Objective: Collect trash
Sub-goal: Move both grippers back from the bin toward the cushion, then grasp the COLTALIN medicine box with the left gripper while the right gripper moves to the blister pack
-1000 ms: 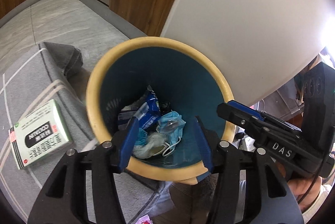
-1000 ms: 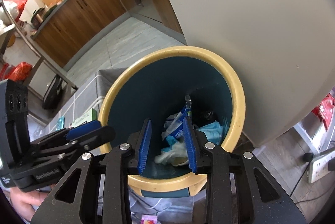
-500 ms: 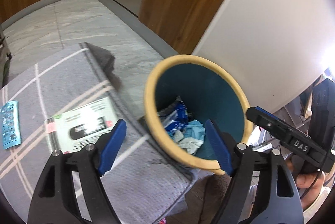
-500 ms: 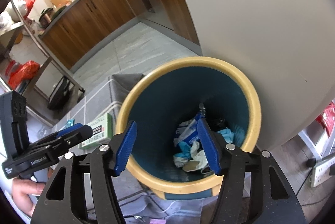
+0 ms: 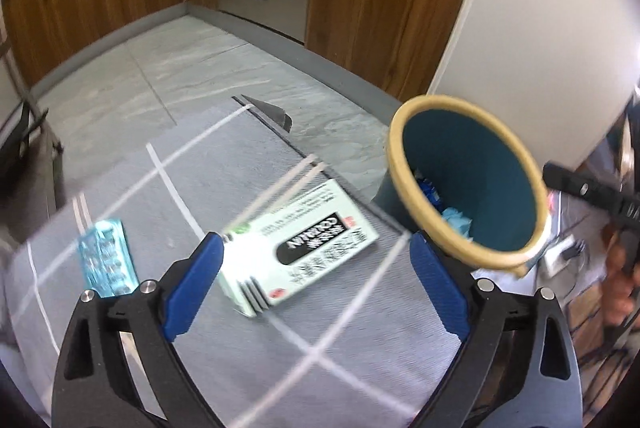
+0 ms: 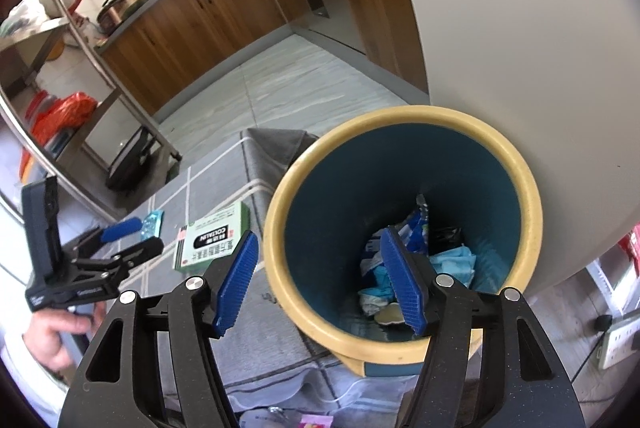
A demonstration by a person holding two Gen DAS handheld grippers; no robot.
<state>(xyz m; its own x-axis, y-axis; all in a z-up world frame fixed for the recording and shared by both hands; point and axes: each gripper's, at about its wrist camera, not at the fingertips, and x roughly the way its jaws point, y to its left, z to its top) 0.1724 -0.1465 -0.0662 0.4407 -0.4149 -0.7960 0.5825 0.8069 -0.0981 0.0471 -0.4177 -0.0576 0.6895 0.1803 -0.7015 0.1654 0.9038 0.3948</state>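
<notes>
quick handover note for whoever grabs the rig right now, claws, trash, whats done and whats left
Left claw: empty, jaws just opened wide, over the green-and-white medicine box.
Right claw: open, empty, above the yellow-rimmed teal bin.
Done: crumpled blue and white wrappers lie in the bin.
Left: the box and the light-blue blister pack both lie on the grey striped rug beside the bin.

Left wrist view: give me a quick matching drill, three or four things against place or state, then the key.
Things:
1. green and white box
2. blue blister pack
3. trash bin
4. left gripper

Places or states:
A. jaws wide apart, nothing between them
B. flat on the grey mat, nearest the bin
C. by the white wall, wrappers inside
D. on the mat, at the far left

Pairs: 1-B, 2-D, 3-C, 4-A
</notes>
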